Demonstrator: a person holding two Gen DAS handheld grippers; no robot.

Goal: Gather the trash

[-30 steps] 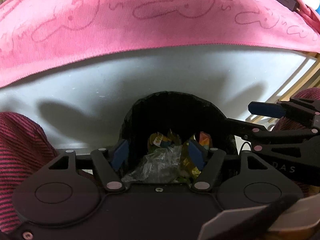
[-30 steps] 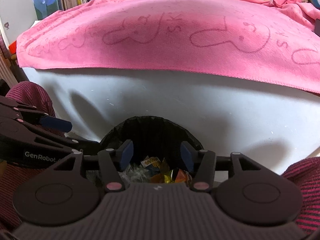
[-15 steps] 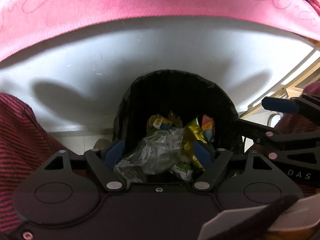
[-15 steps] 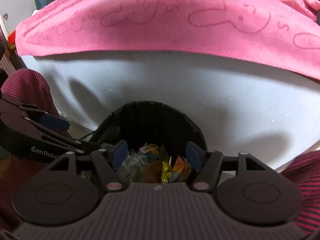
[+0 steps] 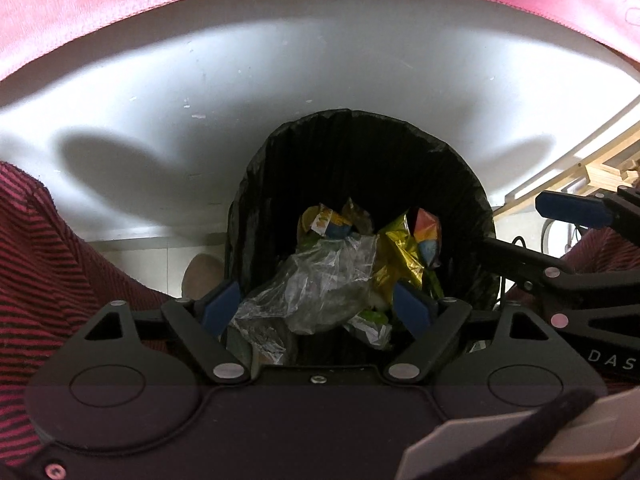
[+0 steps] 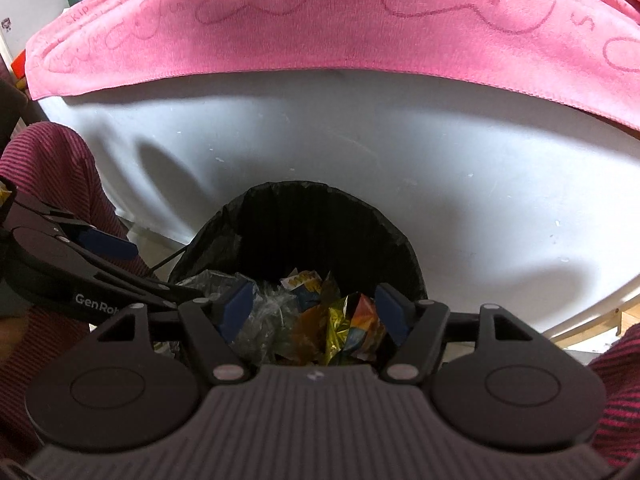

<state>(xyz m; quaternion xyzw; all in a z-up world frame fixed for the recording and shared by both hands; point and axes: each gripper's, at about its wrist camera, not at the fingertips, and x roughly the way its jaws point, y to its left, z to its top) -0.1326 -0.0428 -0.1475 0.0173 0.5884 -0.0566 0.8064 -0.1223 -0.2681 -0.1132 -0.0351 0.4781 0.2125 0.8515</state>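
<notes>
Over bin [image 5: 360, 168]: both hand-held grippers, L [image 5: 316, 306] & R [image 6: 312, 308], tilted down, jaws spread, just widened, empty.

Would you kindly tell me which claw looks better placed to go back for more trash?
Probably the right claw: it is open and empty, higher above the bin, facing the pink towel. The left claw, its jaws just opening, is empty too, but looks lower over the wrappers.

black-lined bin [image 6: 320, 220] of wrappers [image 6: 340, 320], pink towel [image 6: 320, 20] above

White table [image 6: 400, 168]; pink towel [image 6: 320, 28] draped over far part.
</notes>
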